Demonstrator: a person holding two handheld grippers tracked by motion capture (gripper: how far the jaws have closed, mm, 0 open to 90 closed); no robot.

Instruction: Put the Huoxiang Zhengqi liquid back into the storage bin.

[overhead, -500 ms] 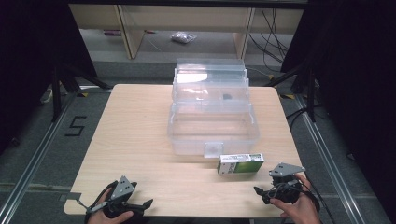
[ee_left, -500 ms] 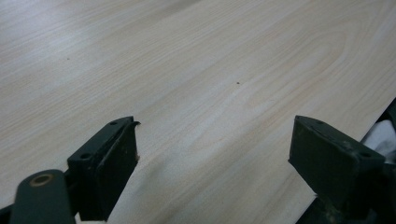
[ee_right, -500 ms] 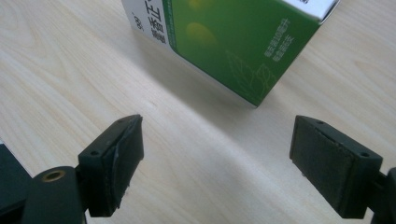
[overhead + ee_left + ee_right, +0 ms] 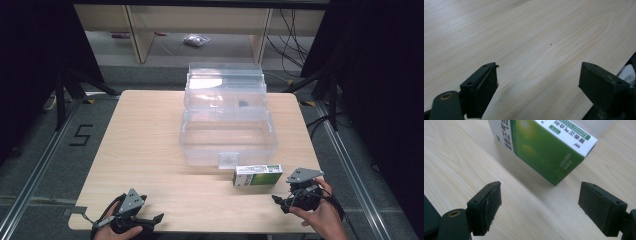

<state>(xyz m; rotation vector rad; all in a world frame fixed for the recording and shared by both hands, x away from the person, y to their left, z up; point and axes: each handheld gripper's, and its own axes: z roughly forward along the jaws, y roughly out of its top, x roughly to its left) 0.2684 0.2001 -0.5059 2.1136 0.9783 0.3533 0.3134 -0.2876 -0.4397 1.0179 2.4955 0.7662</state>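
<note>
A green and white carton (image 4: 257, 175) lies on the wooden table (image 4: 145, 145) in front of a clear plastic box (image 4: 227, 135) whose lid stands raised at the back. My right gripper (image 4: 284, 202) sits at the table's near right, just short of the carton, and is open. Its own view has the carton (image 4: 544, 143) close ahead, with both jaws wide apart over bare wood and the right gripper (image 4: 540, 202) holding nothing. My left gripper (image 4: 150, 220) rests at the near left edge, open. The left gripper (image 4: 537, 85) has bare tabletop between its jaws.
A black floor with a white mark (image 4: 82, 135) lies left of the table. Behind the table stand shelf legs and cables, with a small bag (image 4: 195, 40) on the floor. The table's left half (image 4: 135, 125) is plain wood.
The right gripper has crept slightly toward the carton. The left gripper stays near the front left edge.
</note>
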